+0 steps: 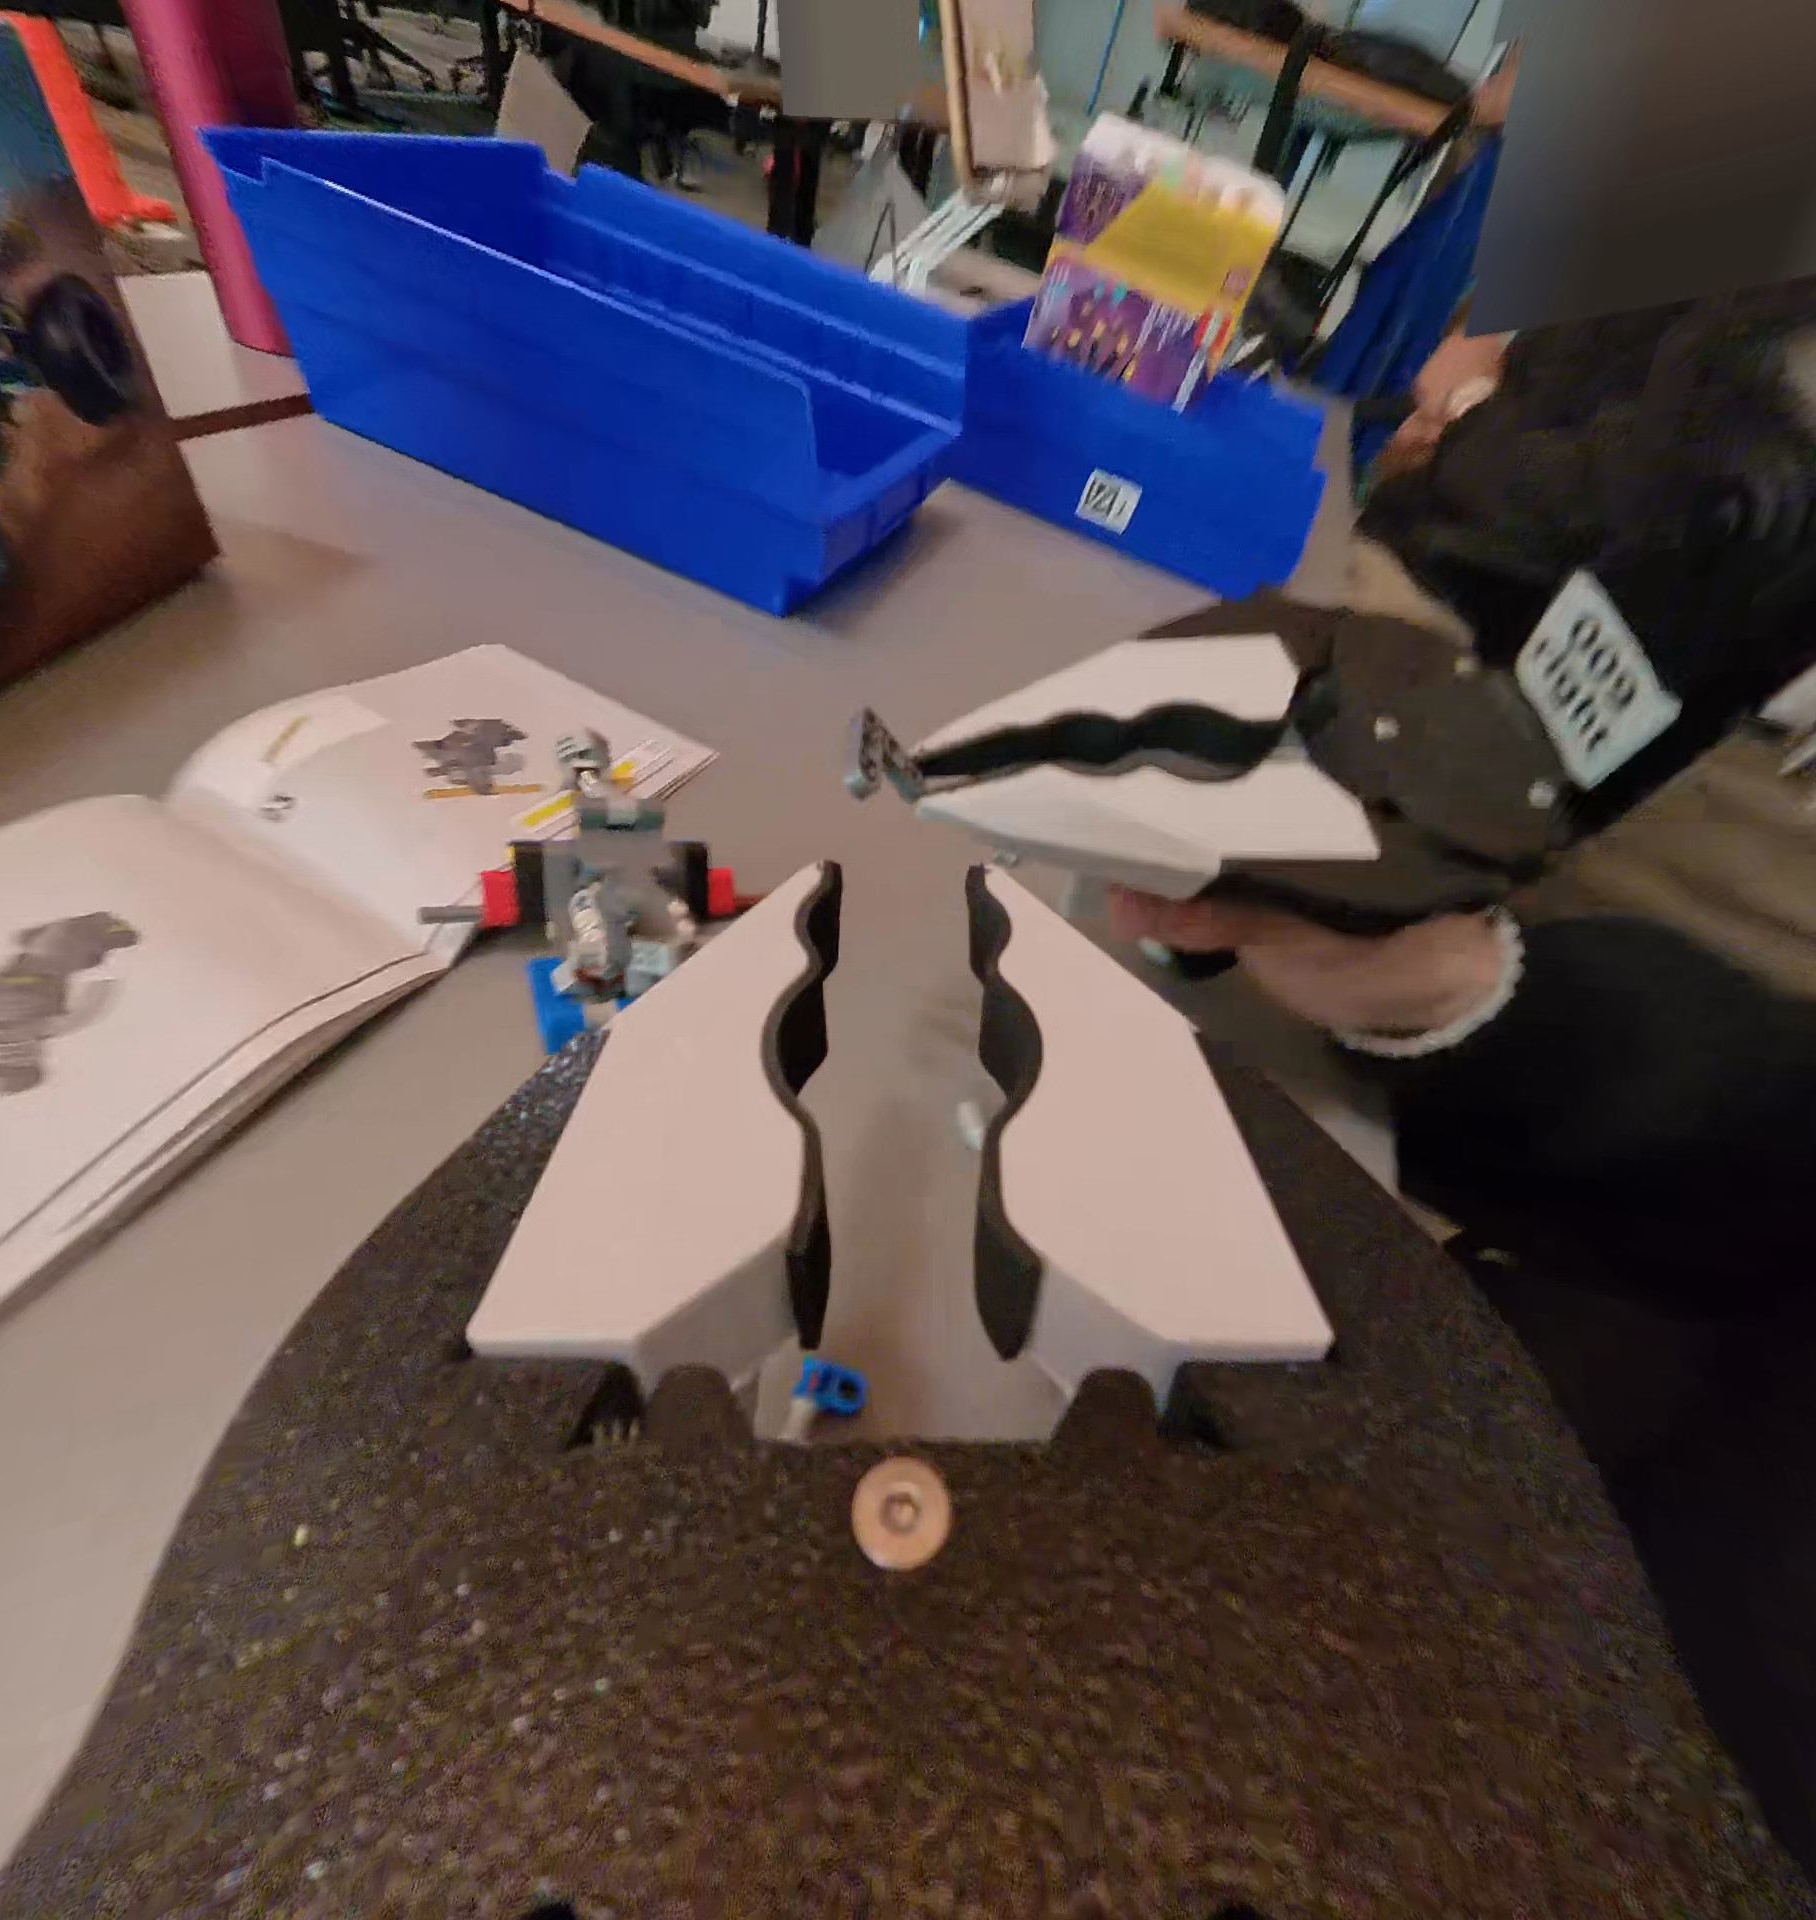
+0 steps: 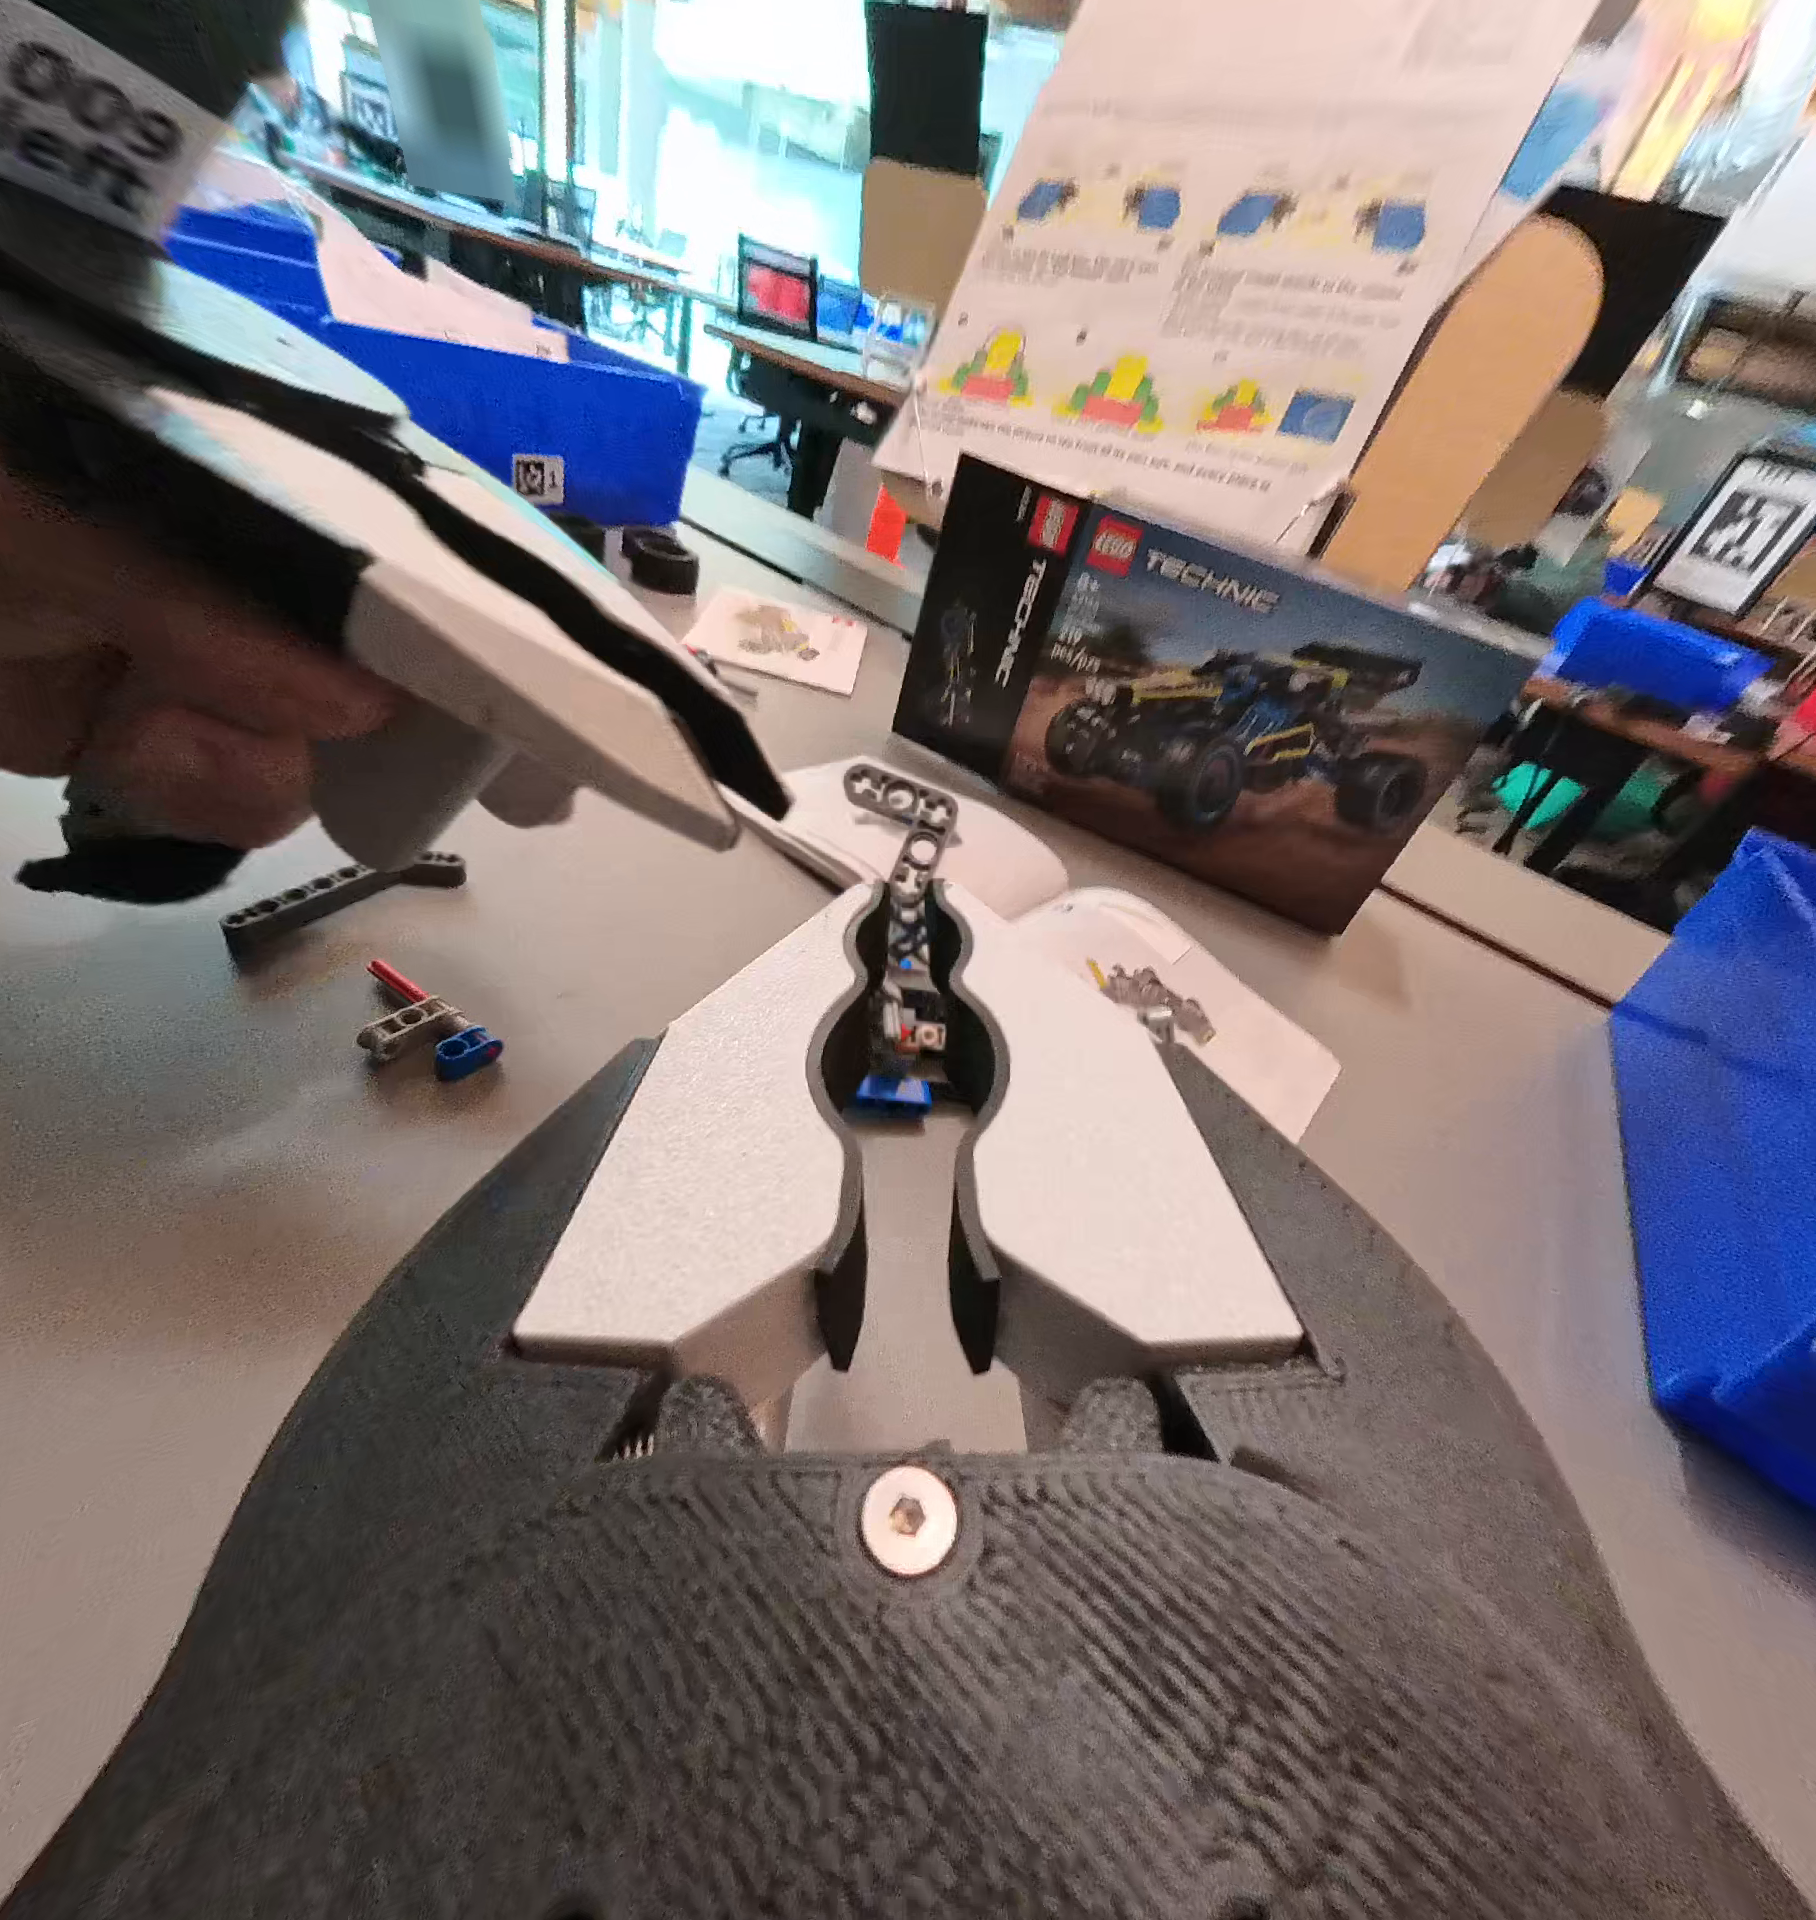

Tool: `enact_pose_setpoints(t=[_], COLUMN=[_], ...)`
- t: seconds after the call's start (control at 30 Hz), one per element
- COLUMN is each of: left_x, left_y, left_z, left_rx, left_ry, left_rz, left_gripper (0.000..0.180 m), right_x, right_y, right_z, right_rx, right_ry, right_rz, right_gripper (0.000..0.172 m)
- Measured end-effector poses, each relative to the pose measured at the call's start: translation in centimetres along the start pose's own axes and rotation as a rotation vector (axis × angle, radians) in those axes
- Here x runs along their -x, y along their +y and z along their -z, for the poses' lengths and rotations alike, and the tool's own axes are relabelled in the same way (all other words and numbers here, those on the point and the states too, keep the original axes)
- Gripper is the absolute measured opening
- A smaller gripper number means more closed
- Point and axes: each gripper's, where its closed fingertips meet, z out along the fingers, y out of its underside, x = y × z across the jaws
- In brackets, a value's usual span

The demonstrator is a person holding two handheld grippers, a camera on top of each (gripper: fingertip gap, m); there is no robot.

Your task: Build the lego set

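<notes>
The right gripper point(image 2: 909, 894) has its fingers closed narrowly on the stem of a grey L-shaped perforated beam point(image 2: 902, 805), whose short arm juts past the tips, above the open instruction booklet point(image 1: 208, 935). The left gripper point(image 1: 904, 883) hangs with its fingers moderately apart and nothing between them, just right of the booklet and beside the partly built brick model point(image 1: 603, 894). As a judgement, the step in hand is carrying the beam toward that model: the pinch should stay square on the stem's flat faces so the thin bar cannot pivot, and the free fingers could steady the model's base. The beam is hard, matte plastic, slim, pierced by round and cross holes. The model is a blocky cluster of grey, red, black and blue parts with a grey axle sticking out toward the booklet. The booklet's pages are smooth, pale and curl at the spine. The fingers are flat white wedges with wavy black rubbery pads. Beyond the booklet stand glossy blue bins point(image 1: 592, 374) on the smooth grey desk point(image 1: 468, 592).
</notes>
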Motion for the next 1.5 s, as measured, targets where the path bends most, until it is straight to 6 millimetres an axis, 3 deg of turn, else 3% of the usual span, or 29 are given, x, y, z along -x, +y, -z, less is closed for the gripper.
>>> enact_pose_setpoints(t=[0.27,0.5,0.67,0.8,0.93,1.07,1.2,1.37,1.5], left_x=[-1.2,-1.3,-0.2,-0.9,-1.8,-2.1,-1.8,-1.8,-1.1], left_y=[-1.3,-0.8,0.8,1.7,1.9,2.1,1.6,-0.4,-0.7], left_z=[0.0,0.1,0.4,0.6,0.4,0.1,-0.2,-0.6,-0.2], left_rx=[-0.064,-0.015,0.167,0.305,0.376,0.414,0.393,0.242,0.183], left_ry=[0.112,0.107,0.059,0.121,0.173,0.182,0.164,0.145,0.104], left_rz=[0.158,0.056,-0.106,-0.206,-0.270,-0.311,-0.336,-0.356,-0.369], left_gripper=[0.006,0.001,0.000,0.000,0.000,0.000,0.001,0.002,0.012], right_x=[2.0,4.0,3.9,3.1,3.9,4.9,4.3,2.8,1.3], right_y=[-1.2,0.1,0.4,1.4,0.3,1.0,0.9,-0.3,-0.6], right_z=[0.8,0.8,1.6,1.7,1.3,1.1,0.7,0.8,0.9], right_rx=[-0.071,-0.008,0.048,0.185,0.159,0.198,0.171,0.062,-0.006], right_ry=[-0.040,-0.140,-0.297,-0.458,-0.595,-0.681,-0.660,-0.638,-0.607], right_rz=[0.058,0.119,0.207,0.169,0.109,0.134,0.130,-0.031,-0.123], right_gripper=[0.003,0.000,0.006,0.019,0.012,0.006,0.003,0.001,0.001])
